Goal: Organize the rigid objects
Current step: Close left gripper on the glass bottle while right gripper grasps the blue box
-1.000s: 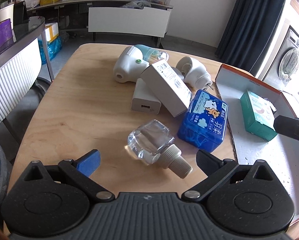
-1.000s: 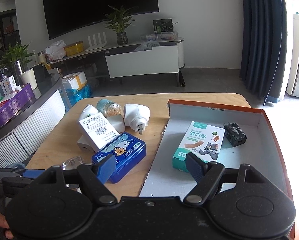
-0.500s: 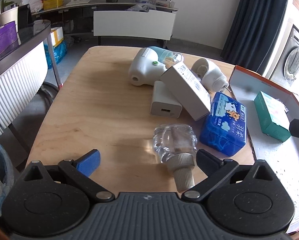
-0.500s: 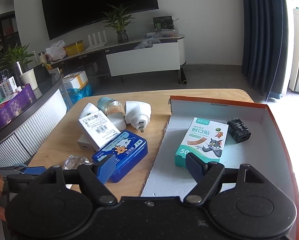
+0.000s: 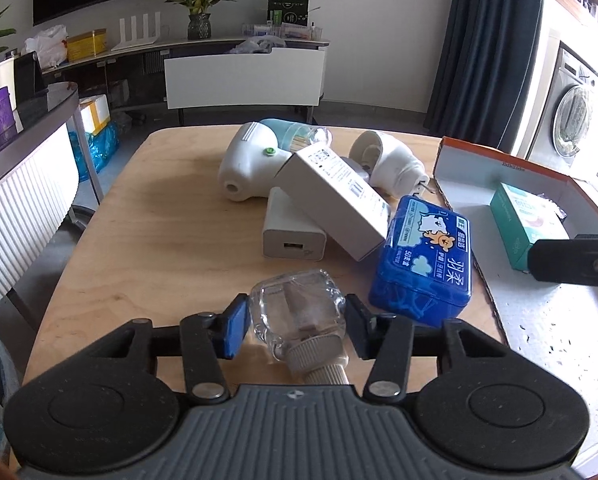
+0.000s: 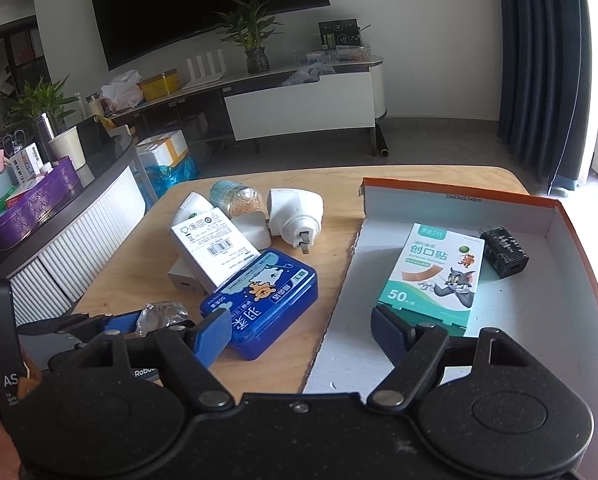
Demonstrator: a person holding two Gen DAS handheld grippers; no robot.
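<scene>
A clear bottle with a beige screw cap (image 5: 299, 304) lies on the wooden table (image 5: 159, 240), cap toward me. My left gripper (image 5: 295, 322) is closing around it, and both pads touch the bottle's sides. The right wrist view shows the same bottle (image 6: 161, 316) between those blue pads. My right gripper (image 6: 301, 332) hangs open, with nothing between its fingers, over the near left edge of the orange-rimmed cardboard tray (image 6: 539, 320). That tray holds a teal bandage box (image 6: 435, 276) and a black charger (image 6: 503, 258).
Just beyond the bottle lies a blue tin (image 5: 423, 268). Behind it are a white carton (image 5: 339, 196), a white USB charger (image 5: 293, 236), two white plug-in devices (image 5: 247, 168) (image 5: 391, 164) and a teal-capped jar (image 5: 295, 136). A ribbed white counter (image 5: 23, 200) stands to the left.
My left gripper went from wide open to closed against the clear bottle, which now lies between the pads with its cap toward me. The right gripper stayed put and open.
</scene>
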